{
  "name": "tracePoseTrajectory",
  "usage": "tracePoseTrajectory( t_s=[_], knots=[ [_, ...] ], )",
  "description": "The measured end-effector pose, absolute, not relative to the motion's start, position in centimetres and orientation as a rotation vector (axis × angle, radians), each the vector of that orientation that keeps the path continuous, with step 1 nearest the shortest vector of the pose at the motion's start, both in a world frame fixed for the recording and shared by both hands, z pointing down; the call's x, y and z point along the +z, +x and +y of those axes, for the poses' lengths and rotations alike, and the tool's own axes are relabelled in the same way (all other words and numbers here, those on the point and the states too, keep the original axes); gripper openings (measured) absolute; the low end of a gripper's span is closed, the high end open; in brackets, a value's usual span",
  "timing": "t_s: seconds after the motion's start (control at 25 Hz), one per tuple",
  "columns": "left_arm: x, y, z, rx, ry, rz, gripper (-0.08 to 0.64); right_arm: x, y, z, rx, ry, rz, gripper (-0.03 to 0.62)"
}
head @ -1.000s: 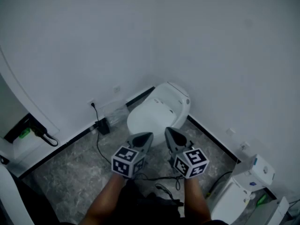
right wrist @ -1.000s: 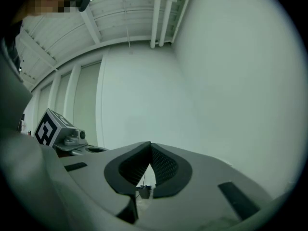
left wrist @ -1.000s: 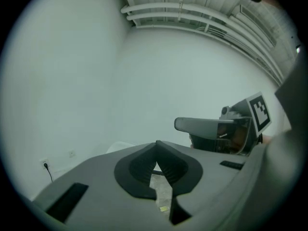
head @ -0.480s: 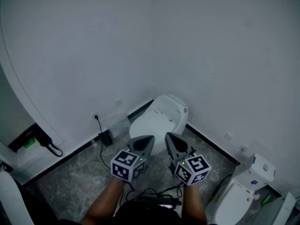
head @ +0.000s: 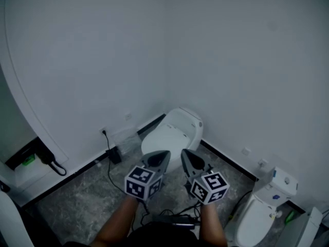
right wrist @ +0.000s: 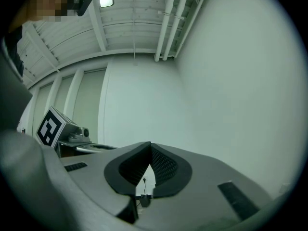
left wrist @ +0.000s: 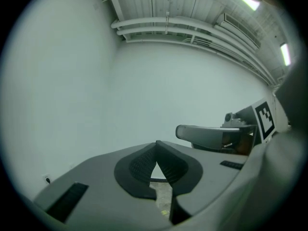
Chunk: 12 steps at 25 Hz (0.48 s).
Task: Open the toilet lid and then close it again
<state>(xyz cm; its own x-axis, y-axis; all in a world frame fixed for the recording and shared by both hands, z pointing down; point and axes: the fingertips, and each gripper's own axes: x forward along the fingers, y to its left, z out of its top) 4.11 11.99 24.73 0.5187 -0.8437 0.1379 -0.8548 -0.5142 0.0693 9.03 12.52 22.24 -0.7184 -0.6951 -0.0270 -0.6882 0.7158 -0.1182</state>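
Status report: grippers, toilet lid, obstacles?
Left gripper and right gripper shut, empty. Toilet lid down, untouched. Black power box on floor beside it.

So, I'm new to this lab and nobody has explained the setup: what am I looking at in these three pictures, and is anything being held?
No robot arm here: a person holds a two-jaw gripper in each hand. The head view looks down from a camera on the person's head at the left gripper and right gripper, each carrying a marker cube. The other two pictures come from cameras riding on the grippers, looking along their jaws. Both pairs of jaws are shut, holding nothing. In the corner on the grey floor stands a white toilet, lid down, untouched. A second toilet stands at lower right.
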Motion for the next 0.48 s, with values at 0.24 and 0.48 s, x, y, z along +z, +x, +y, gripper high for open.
tracePoseTrajectory(
  t_s=[0.24, 0.48],
  knots=[
    [24.2, 3.4, 12.7, 0.106, 2.638, -1.461, 0.008, 21.6, 8.5, 13.4, -0.124, -1.173, 2.842, 0.009],
    [23.8, 2.5, 13.7, 0.089, 2.652, -1.442, 0.008, 21.3, 7.8, 14.6, -0.121, -1.208, 2.834, 0.009]
  ],
)
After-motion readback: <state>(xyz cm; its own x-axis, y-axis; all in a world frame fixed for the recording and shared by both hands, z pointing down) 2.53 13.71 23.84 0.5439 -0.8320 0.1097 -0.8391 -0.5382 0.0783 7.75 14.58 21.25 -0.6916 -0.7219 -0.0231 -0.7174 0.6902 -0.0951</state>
